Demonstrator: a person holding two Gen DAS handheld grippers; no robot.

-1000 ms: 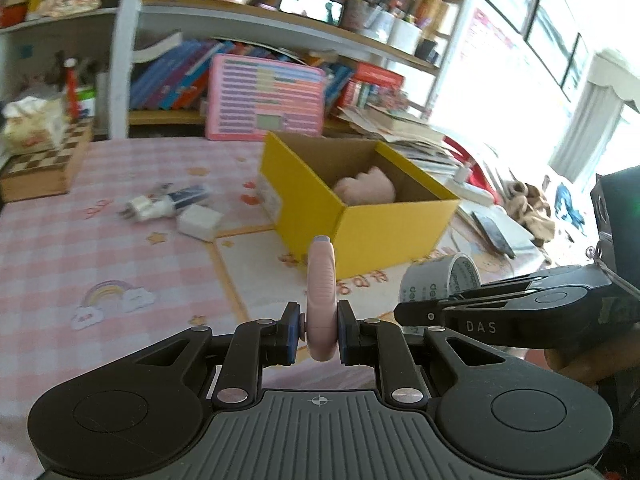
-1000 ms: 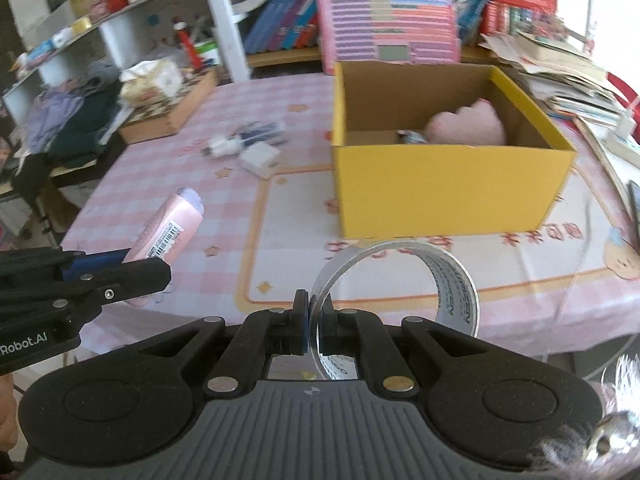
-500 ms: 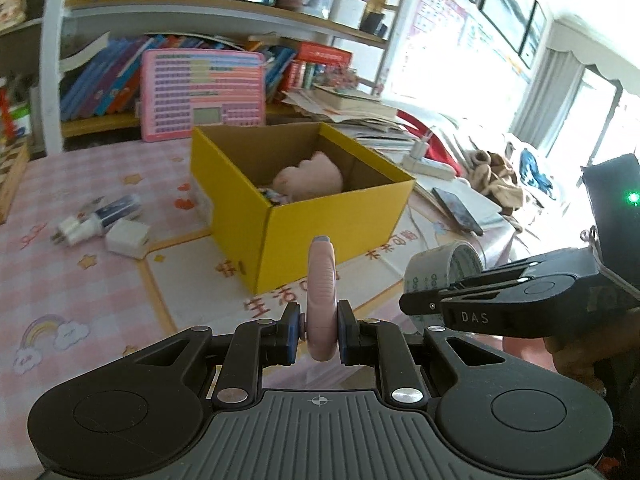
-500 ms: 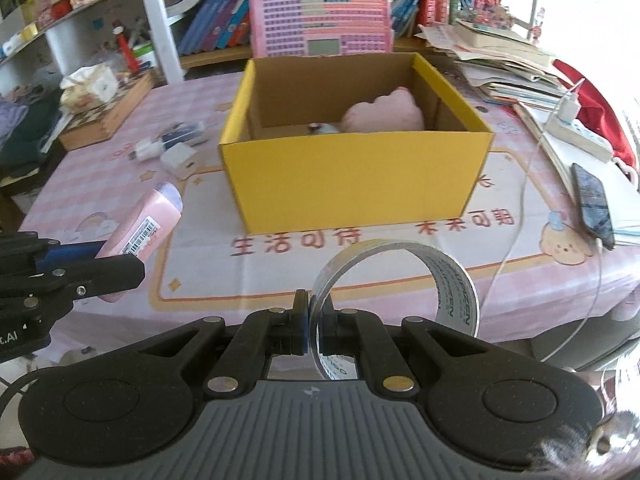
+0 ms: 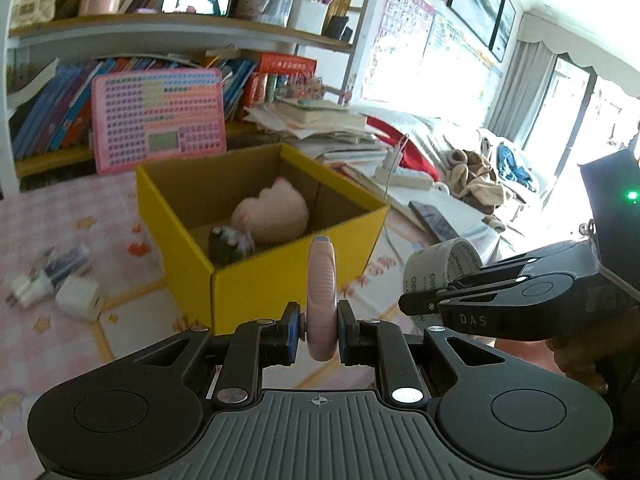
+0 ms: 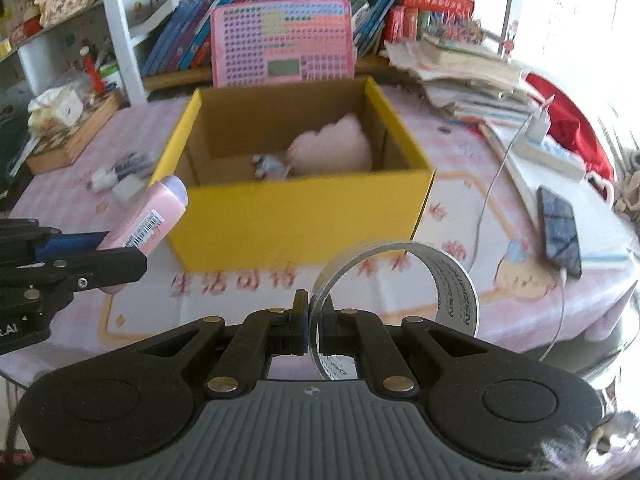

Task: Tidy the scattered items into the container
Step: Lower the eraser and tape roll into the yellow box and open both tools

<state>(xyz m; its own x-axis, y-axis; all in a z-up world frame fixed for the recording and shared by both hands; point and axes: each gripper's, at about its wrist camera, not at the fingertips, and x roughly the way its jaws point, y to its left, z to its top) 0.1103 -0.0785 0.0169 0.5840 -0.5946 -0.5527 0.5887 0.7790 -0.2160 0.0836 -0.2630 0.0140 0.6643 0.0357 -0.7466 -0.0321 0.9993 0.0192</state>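
An open yellow cardboard box [image 5: 280, 280] [image 6: 304, 220] stands on the pink checked tablecloth, with a pink plush [image 5: 272, 216] [image 6: 332, 152] and a small dark item [image 5: 230, 244] inside. My left gripper [image 5: 319, 336] is shut on a pink tube [image 5: 321, 300] [image 6: 148, 220], held upright just before the box's near corner. My right gripper [image 6: 315, 332] is shut on the rim of a clear tape roll [image 6: 400, 280] [image 5: 440, 268], in front of the box's front wall. A white charger [image 5: 78, 298] and a blue-white item [image 5: 60, 266] lie left of the box.
A pink keyboard toy [image 6: 282, 40] leans on the bookshelf behind the box. Stacked books and papers [image 6: 472, 76], a power strip [image 6: 548, 148] and a phone on a cable [image 6: 558, 232] lie to the right. A wooden box with tissue [image 6: 68, 124] sits at far left.
Both grippers have moved toward the box with their loads, which now looks larger and nearer. The left view has swung right, so the charger slid to the left edge.
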